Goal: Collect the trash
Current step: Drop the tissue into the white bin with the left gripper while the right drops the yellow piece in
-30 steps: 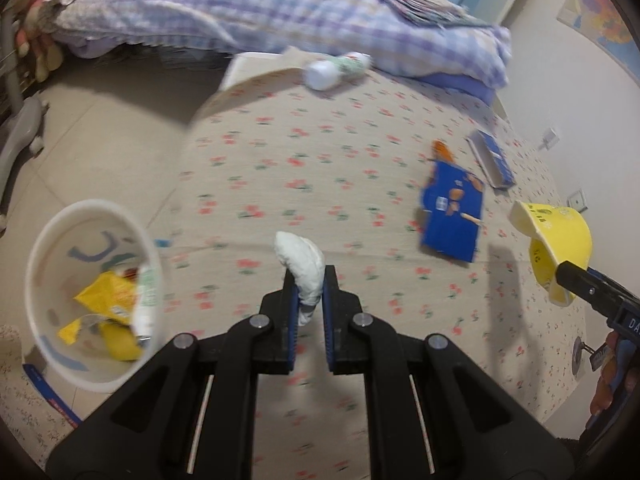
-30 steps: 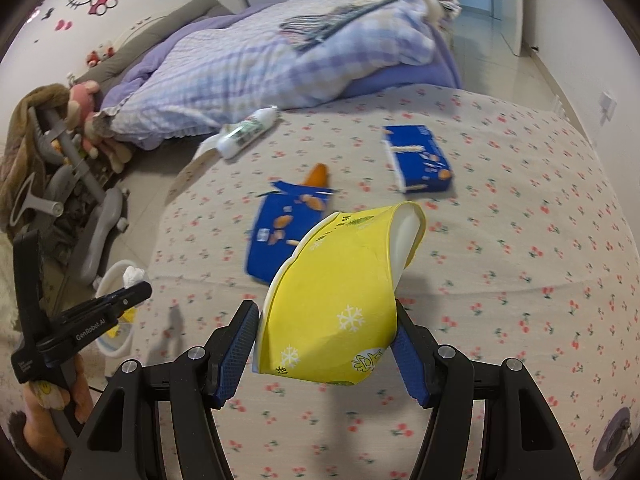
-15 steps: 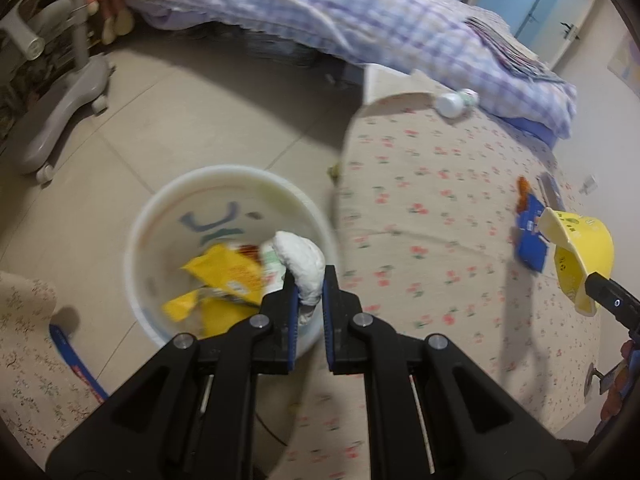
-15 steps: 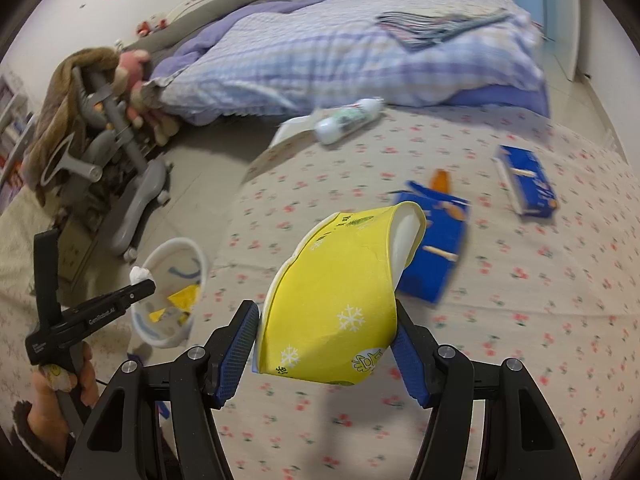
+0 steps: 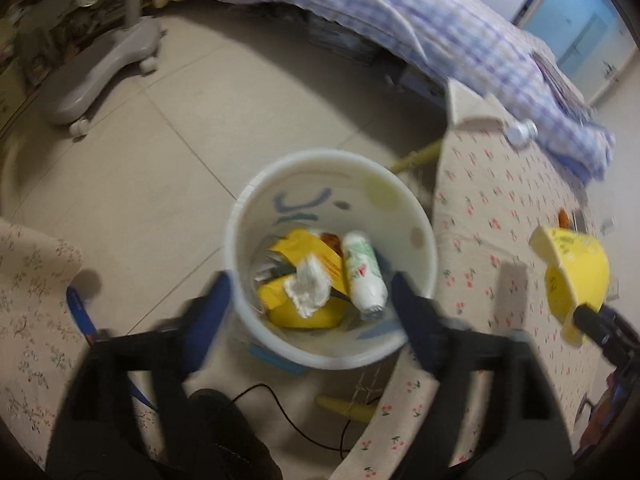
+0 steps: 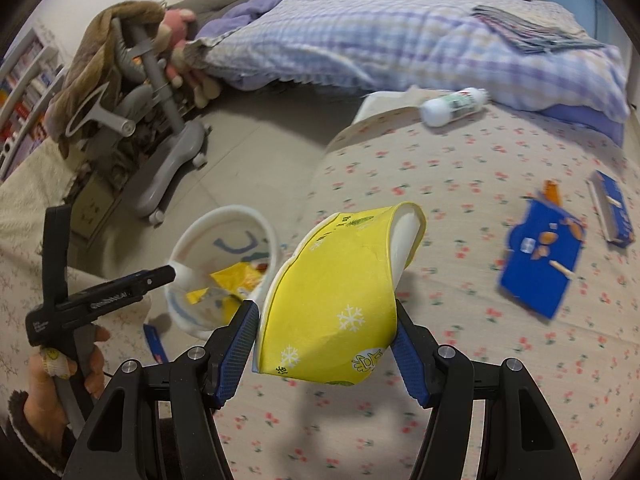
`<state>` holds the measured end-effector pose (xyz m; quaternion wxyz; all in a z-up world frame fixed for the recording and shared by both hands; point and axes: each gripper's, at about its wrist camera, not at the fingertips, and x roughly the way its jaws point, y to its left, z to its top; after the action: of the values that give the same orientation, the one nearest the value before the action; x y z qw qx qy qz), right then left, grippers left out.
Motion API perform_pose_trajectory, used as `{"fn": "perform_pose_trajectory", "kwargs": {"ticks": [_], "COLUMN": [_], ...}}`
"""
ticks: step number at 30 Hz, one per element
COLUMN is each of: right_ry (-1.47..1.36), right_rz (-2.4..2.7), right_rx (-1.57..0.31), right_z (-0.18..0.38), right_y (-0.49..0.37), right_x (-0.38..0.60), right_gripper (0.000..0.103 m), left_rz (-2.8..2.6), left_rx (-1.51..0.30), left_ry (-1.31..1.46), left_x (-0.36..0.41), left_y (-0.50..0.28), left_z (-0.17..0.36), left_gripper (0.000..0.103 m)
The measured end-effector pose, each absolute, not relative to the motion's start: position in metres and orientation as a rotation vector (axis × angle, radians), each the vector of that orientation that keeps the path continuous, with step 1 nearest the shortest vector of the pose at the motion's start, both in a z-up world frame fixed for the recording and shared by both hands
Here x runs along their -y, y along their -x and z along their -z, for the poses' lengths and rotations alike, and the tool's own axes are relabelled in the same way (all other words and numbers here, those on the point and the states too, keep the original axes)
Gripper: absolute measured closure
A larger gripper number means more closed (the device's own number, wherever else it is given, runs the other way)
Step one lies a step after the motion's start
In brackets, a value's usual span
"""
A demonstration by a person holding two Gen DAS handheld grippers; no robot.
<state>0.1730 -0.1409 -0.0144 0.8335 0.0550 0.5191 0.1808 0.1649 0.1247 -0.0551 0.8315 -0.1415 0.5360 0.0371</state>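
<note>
My left gripper [image 5: 310, 284] hangs over the white bin [image 5: 332, 156] on the floor, its jaws opening wide and blurred. A crumpled white tissue [image 5: 308, 290] lies loose below the pads, on yellow wrappers [image 5: 304, 316] inside the bin. A white rolled packet [image 5: 364, 276] lies beside it. My right gripper [image 6: 325, 314] is shut on a squashed yellow paper bowl [image 6: 336, 296], held above the floral cloth just right of the bin [image 6: 224, 216]. The left gripper [image 6: 160, 276], held by a hand, shows at the bin's rim.
On the floral-covered surface [image 6: 480, 360] lie a flattened blue packet [image 6: 540, 264], a blue box [image 6: 612, 212] and a white bottle [image 6: 454, 106]. A bed with a checked quilt [image 6: 400, 40] stands behind. A grey wheeled chair base [image 6: 172, 168] stands left on the tiled floor.
The left gripper swung from the floral surface to above the bin, opened and let go of the tissue, now in the bin. The right gripper carried the yellow bowl leftwards towards the bin.
</note>
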Motion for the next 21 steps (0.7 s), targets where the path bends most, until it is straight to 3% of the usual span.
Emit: {"fn": "perform_pose_trajectory", "kwargs": {"ticks": [21], "right_ry": [-0.081], "right_rz": [-0.534], "right_rx": [-1.154], "right_z": [0.048], "right_y": [-0.195], "right_x": [0.033], "right_gripper": [0.036], "left_rz": [-0.231], "left_rx": [-1.159], "left_ry": [0.258], "left_x": [-0.198], "left_y": [-0.133], "left_z": [0.054], "left_gripper": [0.017]}}
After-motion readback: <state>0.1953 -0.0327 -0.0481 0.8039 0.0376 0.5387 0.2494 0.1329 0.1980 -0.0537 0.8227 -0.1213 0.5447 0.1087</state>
